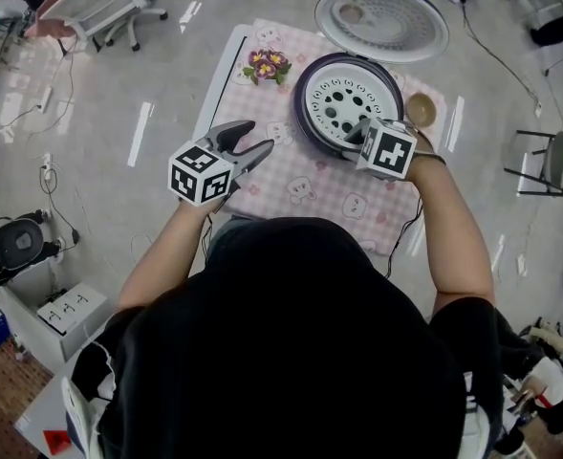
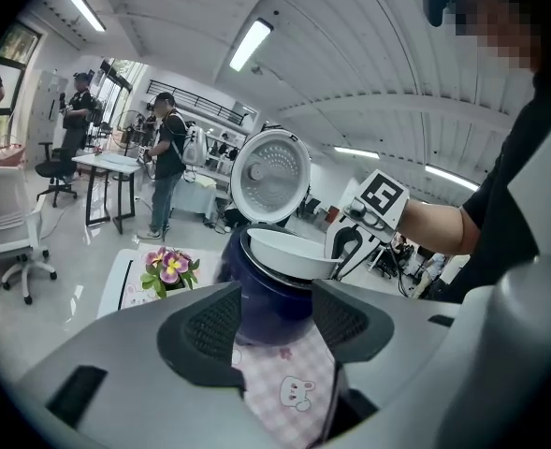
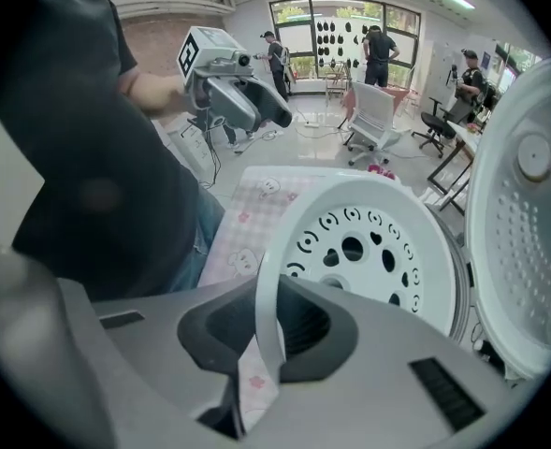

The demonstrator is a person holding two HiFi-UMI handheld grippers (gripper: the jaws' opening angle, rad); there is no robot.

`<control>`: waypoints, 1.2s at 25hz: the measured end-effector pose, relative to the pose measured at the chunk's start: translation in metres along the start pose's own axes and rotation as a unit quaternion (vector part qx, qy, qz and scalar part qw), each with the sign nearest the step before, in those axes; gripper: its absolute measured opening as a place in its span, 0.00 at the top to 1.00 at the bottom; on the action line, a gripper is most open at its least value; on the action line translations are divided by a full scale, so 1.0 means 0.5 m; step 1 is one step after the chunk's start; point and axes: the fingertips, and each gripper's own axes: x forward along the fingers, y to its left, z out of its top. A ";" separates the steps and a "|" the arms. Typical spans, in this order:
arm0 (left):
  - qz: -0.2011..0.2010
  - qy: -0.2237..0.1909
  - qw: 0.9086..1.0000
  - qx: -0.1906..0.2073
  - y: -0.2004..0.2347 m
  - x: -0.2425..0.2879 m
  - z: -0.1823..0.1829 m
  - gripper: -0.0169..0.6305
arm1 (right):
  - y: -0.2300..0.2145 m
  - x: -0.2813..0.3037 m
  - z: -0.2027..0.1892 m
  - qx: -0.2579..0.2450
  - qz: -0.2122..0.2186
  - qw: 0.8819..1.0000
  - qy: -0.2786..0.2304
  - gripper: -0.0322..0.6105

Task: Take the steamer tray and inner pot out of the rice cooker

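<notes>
From the head view, my right tool [image 1: 360, 134] gripped the near rim of the steamer tray [image 1: 343, 98] in the rice cooker [image 1: 301, 103]. My left tool [image 1: 260, 138] hung open and empty over the surface [image 1: 300, 194].

In the left gripper view the tray stood proud of the cooker's mouth, so I judged I was lifting it out.

In the right gripper view the jaws pinched that thin rim. Next it needed a straight lift clear of the raised lid [image 3: 528, 213], toward the bare cloth near me.
</notes>
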 end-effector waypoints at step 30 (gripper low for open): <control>-0.044 0.005 0.998 0.047 -0.061 0.000 0.042 0.58 | -0.009 -0.080 -0.031 -0.013 -0.161 0.986 0.037 0.90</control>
